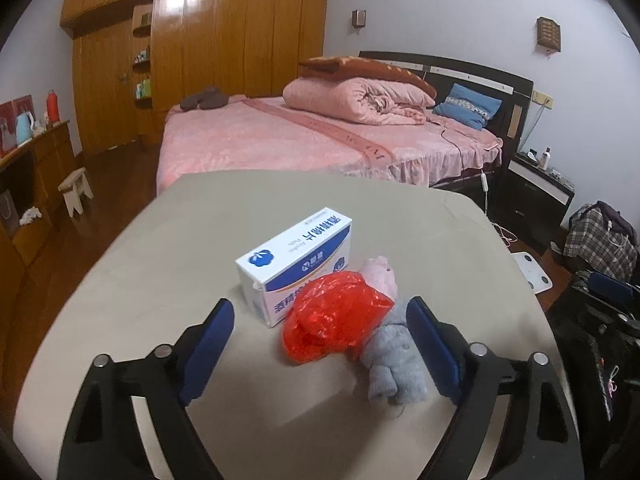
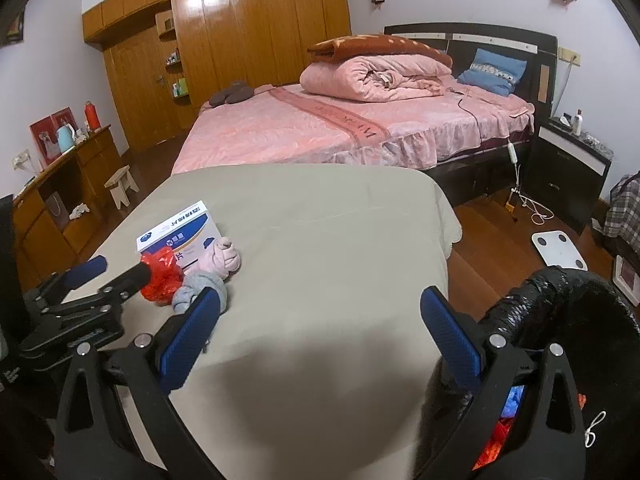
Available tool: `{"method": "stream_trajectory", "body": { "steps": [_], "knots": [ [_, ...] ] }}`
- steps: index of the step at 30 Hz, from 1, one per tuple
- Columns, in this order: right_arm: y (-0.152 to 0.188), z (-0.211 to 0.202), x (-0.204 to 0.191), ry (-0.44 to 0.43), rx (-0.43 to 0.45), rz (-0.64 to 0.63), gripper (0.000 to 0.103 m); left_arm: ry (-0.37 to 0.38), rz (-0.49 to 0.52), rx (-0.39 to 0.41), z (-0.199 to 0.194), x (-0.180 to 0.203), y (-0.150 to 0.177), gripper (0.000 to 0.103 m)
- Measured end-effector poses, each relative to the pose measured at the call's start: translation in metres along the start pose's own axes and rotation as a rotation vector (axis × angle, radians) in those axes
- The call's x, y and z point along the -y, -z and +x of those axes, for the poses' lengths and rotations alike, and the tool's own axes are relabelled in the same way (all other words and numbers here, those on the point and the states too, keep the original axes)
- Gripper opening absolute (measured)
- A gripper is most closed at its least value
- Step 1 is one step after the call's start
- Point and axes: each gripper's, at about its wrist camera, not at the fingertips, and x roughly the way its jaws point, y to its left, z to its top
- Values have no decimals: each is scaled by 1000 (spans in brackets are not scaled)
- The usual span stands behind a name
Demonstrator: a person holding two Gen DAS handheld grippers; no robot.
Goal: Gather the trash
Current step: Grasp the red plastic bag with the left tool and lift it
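A crumpled red plastic bag [image 1: 334,316] lies on the beige-covered table [image 1: 160,240], against a white and blue box [image 1: 296,260], a rolled grey sock [image 1: 394,364] and a rolled pink sock [image 1: 380,276]. My left gripper [image 1: 320,316] is open, its blue pads either side of the red bag and the grey sock, just short of them. In the right wrist view the red bag [image 2: 162,276], box [image 2: 178,226], pink sock [image 2: 222,258] and left gripper [image 2: 116,270] sit at the left. My right gripper [image 2: 320,312] is open and empty over bare tablecloth. A black trash bag [image 2: 560,320] holding some trash stands at the right.
A bed with pink covers [image 2: 320,128] stands beyond the table. A white scale [image 2: 558,250] and cables lie on the wooden floor to the right. A nightstand [image 2: 568,168], a wooden desk [image 2: 60,184], a small stool [image 2: 122,184] and wardrobes [image 2: 240,40] line the room.
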Motion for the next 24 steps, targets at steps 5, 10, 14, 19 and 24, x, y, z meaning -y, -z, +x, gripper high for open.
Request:
{"method": "stream_trajectory", "body": {
  "steps": [5, 10, 14, 19, 24],
  "knots": [
    [0, 8, -1, -2, -10, -15, 98, 3, -12, -31, 22, 2, -2, 79],
    [0, 13, -1, -3, -19, -8, 98, 17, -24, -66, 36, 0, -1, 65],
    [1, 15, -1, -5, -25, -7, 98, 24, -31, -98, 43, -2, 3, 45],
    [1, 14, -3, -7, -22, -8, 98, 20, -41, -100, 38, -7, 7, 34],
    [1, 12, -6, -12, -17, -13, 98, 13, -36, -68, 16, -15, 8, 33]
  ]
}}
